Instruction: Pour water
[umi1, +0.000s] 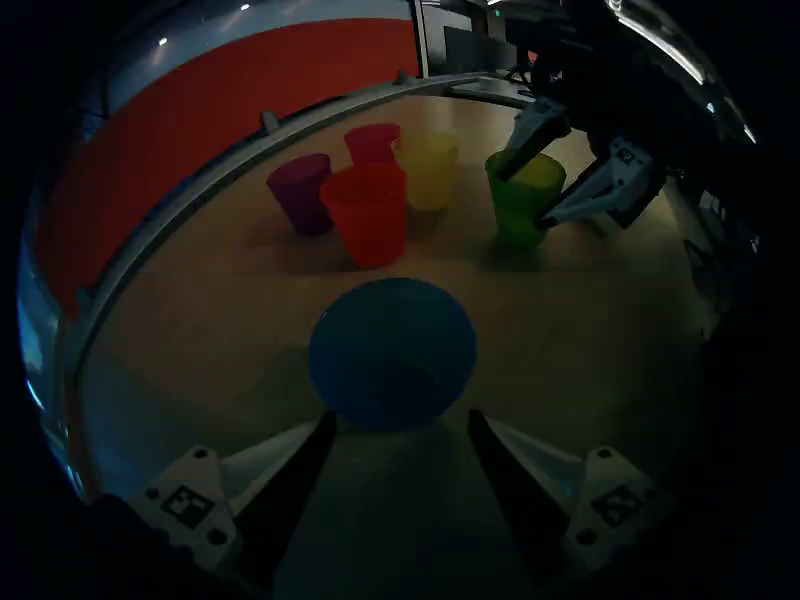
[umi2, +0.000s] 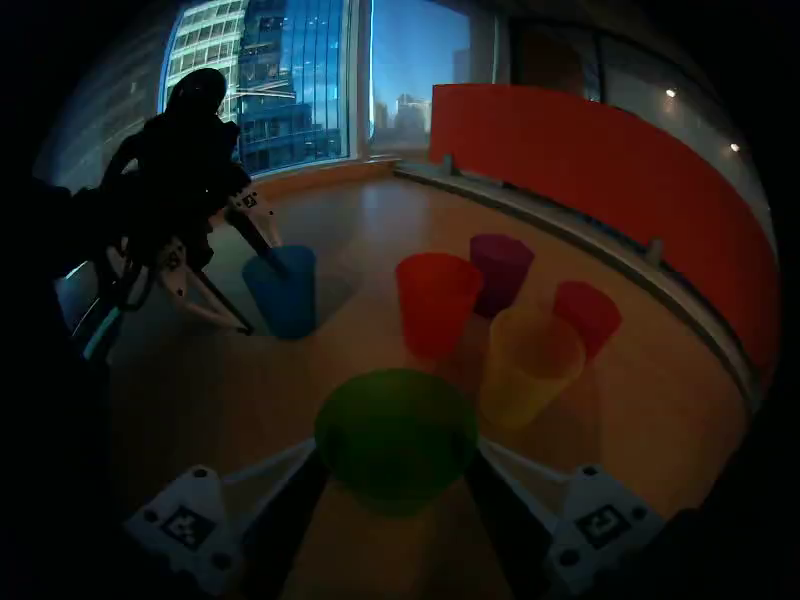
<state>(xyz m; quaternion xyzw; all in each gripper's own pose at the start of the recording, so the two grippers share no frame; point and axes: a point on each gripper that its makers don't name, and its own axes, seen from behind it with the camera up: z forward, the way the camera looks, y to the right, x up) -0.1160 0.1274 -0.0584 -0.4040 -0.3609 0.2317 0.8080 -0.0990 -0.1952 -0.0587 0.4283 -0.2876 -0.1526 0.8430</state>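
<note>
Dim wooden tabletop (umi1: 200, 330): the blue cup (umi1: 392, 350) stands between the jaws of the left gripper (umi1: 398, 425), the green cup (umi2: 396, 430) between those of the right gripper (umi2: 398, 460) — both spread wide, contact unclear. Likely the grasping step — next calls for firm squeezes, then lifting one cup to tilt.

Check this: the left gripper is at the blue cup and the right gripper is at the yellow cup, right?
No. The right gripper view shows the right gripper at the green cup, not the yellow cup; the left gripper is at the blue cup.
</note>
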